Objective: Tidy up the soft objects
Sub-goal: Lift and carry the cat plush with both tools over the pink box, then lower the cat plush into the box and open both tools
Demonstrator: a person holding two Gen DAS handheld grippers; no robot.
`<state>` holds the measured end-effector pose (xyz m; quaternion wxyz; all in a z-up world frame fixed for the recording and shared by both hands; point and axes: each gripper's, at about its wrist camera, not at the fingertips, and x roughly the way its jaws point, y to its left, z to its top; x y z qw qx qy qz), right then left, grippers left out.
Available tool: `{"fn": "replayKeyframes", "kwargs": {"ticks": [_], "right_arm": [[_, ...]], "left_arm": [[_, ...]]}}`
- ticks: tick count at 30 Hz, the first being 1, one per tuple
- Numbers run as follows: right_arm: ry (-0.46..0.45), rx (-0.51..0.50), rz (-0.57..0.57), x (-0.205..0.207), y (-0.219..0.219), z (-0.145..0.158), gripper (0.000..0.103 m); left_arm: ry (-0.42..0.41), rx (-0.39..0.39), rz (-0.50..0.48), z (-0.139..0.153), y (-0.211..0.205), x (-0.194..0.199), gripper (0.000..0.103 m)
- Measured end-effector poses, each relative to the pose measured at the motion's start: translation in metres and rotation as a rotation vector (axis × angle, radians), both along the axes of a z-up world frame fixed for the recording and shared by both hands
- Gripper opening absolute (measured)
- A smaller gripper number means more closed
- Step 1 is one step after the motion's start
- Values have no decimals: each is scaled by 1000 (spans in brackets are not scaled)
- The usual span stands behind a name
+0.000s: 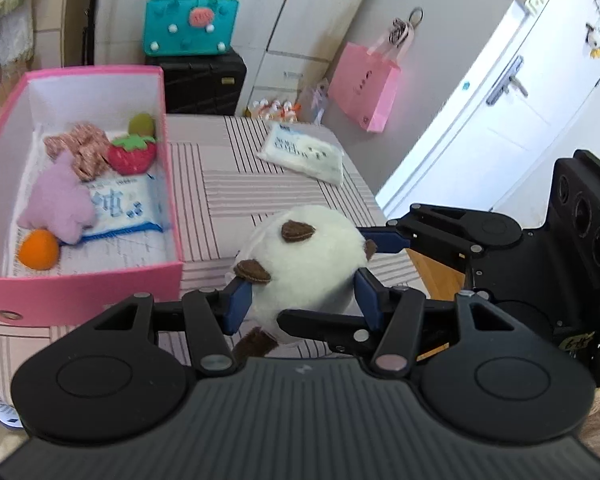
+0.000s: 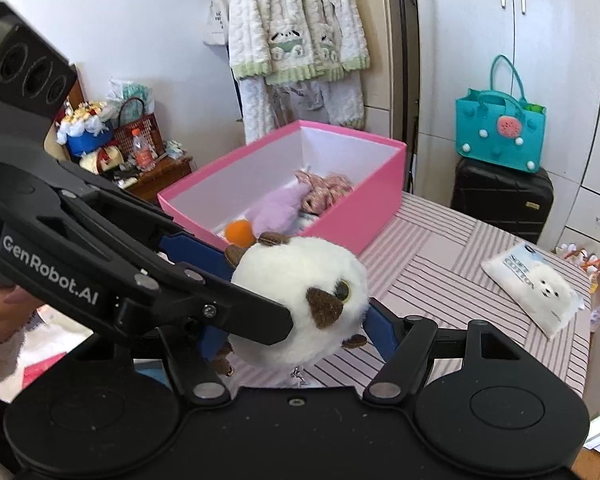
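Note:
A white plush toy with brown patches (image 1: 306, 260) is held above the striped table (image 1: 236, 184), just right of a pink box (image 1: 80, 292). My left gripper (image 1: 304, 300) is shut on it, blue pads against both sides. My right gripper (image 2: 300, 320) also grips the same plush (image 2: 300, 300); it enters the left wrist view from the right. The pink box (image 2: 380, 208) holds a purple star plush (image 1: 58, 200), a red strawberry (image 1: 132, 154), an orange ball (image 1: 38, 249), a tissue pack (image 1: 126, 208) and other soft items.
A white tissue pack (image 1: 304, 152) lies on the far right of the table, also in the right wrist view (image 2: 534, 288). Behind the table stand a black suitcase (image 1: 204, 80) with a teal bag (image 1: 190, 20), a pink paper bag (image 1: 364, 84) and a white door (image 1: 500, 92).

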<state>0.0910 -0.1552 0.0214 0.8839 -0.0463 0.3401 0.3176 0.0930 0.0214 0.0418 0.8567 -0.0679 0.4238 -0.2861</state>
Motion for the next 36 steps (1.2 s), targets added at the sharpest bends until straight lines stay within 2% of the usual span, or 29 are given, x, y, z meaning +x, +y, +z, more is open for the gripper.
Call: {"fn": "replayKeyframes", "kwargs": {"ticks": [7,12,19,22,24,28,36], "right_arm": [[-66,6,39,-2,21,22,76],[-111,21,85,10,44,35,76],[-172,57,126,56,75,35,73],[-193,73,143,86,84,30,73],[-198,66,153,106,90,24,73],[-232,10,174,141,107,8,72],[-202,-136,217,199,133,-19,72]], "left_arm": [[-72,-28,37,22,26,-12,54],[-115,-51,80,33,55,-4,54],[-142,-82,165,31,92,41,54],[-172,-77,191,27,101,66,54],[-196,-42,188,24,103,83,54],[-157,-18,210,8,109,125,55],[-55,10,210,-30,116,189,55]]}}
